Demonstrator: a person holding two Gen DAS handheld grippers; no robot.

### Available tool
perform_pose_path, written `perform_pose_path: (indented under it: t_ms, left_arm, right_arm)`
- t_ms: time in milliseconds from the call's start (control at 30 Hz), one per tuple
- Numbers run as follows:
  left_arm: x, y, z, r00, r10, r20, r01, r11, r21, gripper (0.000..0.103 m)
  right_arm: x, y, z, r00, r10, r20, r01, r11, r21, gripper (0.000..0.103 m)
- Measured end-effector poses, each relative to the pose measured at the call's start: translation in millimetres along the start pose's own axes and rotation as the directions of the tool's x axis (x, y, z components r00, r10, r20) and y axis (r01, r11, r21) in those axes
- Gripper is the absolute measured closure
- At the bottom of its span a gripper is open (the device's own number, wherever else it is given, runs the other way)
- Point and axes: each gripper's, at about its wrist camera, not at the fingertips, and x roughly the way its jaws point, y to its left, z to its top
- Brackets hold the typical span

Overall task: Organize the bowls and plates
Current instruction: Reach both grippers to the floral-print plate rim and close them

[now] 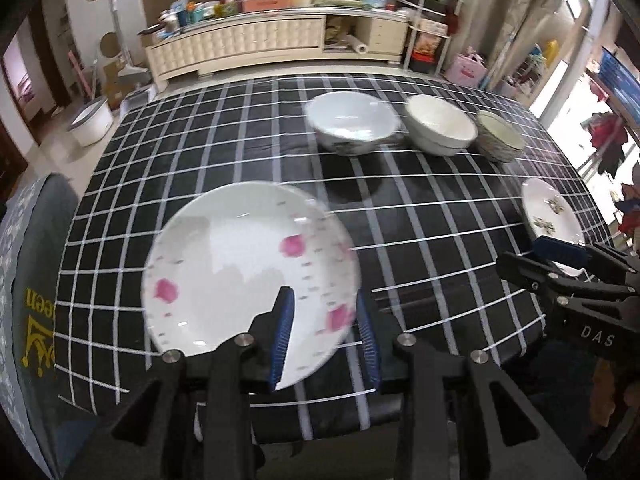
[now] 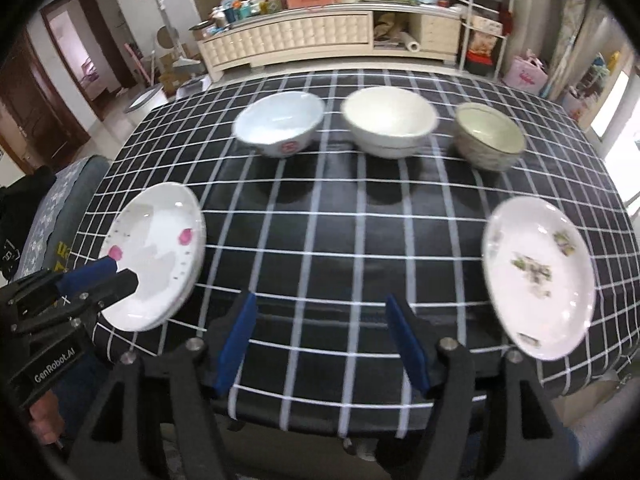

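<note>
A white plate with pink flowers (image 1: pixel 240 264) lies at the near left of the black checked table (image 1: pixel 420 208). My left gripper (image 1: pixel 325 320) hovers over the plate's near right rim with its jaws a little apart and its pads not pressing on it. From the right wrist view this plate (image 2: pixel 156 248) has the left gripper (image 2: pixel 120 272) at its near edge. A second white plate with a grey-green pattern (image 2: pixel 538 276) lies at the near right. My right gripper (image 2: pixel 320 336) stands wide open over bare cloth to its left. Three bowls (image 2: pixel 280 124) (image 2: pixel 390 120) (image 2: pixel 490 136) stand in a row at the far side.
A chair with a grey cushion (image 1: pixel 36 264) stands at the table's left side. Beyond the far edge is a long cream cabinet (image 2: pixel 304 40) loaded with clutter. The table's near edge (image 2: pixel 320 420) runs just under both grippers.
</note>
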Motion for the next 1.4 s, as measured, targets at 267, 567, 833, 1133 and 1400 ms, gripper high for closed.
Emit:
perform_pose_path:
  t_ms: [267,567,833,1133,1400]
  left_arm:
    - [2,-72,22,0.999,-0.046,0.003,0.046,0.995,0.089,0.065]
    - [4,-142,50,0.995,-0.096,0.004,0.094,0.981,0.169,0.065]
    - [13,-196,63,0.993,-0.116,-0.021,0.117,0.963,0.243,0.06]
    - [41,-224,73,0.988,-0.135,-0.076,0.15,0.956,0.252,0.06]
    - [73,-245,83,0.982,-0.136,-0.134,0.168,0.95,0.263,0.06]
  right_arm:
    - [-29,-73,-3,0.997,-0.067,0.042,0.063,0.994,0.088,0.03]
    - [-55,-141,-10,0.99,-0.133,0.041,0.123,0.974,0.192,0.02]
    - [-62,-186,-13,0.987,-0.159,0.028,0.147,0.957,0.25,0.019]
    - [-48,-218,-11,0.991,-0.132,-0.022,0.133,0.959,0.25,0.019]
    - [-28,-245,-7,0.989,-0.132,-0.065,0.145,0.955,0.26,0.019]
